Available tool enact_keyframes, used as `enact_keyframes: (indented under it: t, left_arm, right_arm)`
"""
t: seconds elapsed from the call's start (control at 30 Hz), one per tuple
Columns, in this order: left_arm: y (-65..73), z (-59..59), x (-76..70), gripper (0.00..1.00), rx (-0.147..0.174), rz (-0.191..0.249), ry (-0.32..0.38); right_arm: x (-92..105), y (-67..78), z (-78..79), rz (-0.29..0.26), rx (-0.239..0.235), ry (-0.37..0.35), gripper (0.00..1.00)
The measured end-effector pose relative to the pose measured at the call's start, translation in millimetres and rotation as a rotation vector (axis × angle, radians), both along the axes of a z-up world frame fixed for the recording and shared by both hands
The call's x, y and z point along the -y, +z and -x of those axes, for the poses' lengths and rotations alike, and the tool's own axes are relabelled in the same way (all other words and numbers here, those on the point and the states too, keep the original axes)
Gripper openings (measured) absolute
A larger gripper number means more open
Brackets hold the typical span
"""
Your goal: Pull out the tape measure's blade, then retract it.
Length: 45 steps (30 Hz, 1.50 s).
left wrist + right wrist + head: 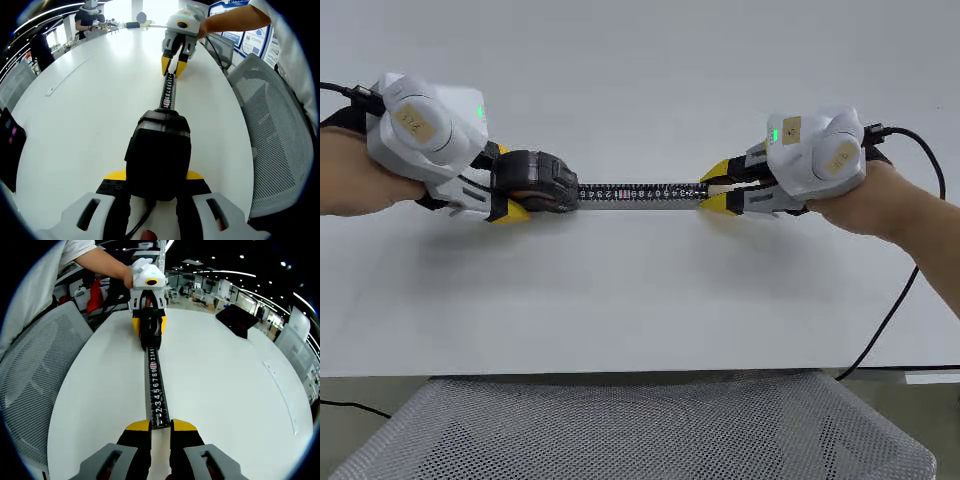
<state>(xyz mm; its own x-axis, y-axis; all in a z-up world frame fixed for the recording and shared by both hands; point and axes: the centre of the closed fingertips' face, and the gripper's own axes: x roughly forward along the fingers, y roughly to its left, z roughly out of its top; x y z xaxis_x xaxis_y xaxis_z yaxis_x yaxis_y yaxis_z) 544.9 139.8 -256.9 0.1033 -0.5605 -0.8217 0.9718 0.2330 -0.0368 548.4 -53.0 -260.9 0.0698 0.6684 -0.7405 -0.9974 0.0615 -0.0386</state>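
Observation:
A black tape measure case (pixel 533 181) lies on the white table, held in my left gripper (pixel 510 196), whose yellow-tipped jaws are shut on its sides; the case (pixel 159 152) looms large in the left gripper view. Its dark numbered blade (pixel 638 190) runs out to the right along the table. My right gripper (pixel 717 189) is shut on the blade's end hook. In the right gripper view the blade (pixel 155 394) stretches from the jaws (pixel 160 427) to the case (pixel 149 329) and the left gripper (pixel 146 286). The right gripper (pixel 173 64) shows far off in the left gripper view.
The white table (pixel 640 300) spreads wide around both grippers. A grey mesh chair back (pixel 630 425) stands at the near edge. A black cable (pixel 900 300) trails off the table's right side. A dark flat device (pixel 235 320) lies farther down the table.

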Motion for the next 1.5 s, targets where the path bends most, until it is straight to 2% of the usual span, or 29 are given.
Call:
enact_keyframes:
  t: [1.07,1.5]
  left_arm:
    - [-0.4,0.5,-0.4,0.3,0.0,-0.018,-0.003]
    - [-0.3,0.6,0.7,0.3,0.0,-0.021,-0.009]
  right_arm:
    - [30.4,2.0,1.3,0.03,-0.005,-0.022,0.09]
    - [44.4,-0.4,3.2,0.048,-0.021,-0.034,0.09]
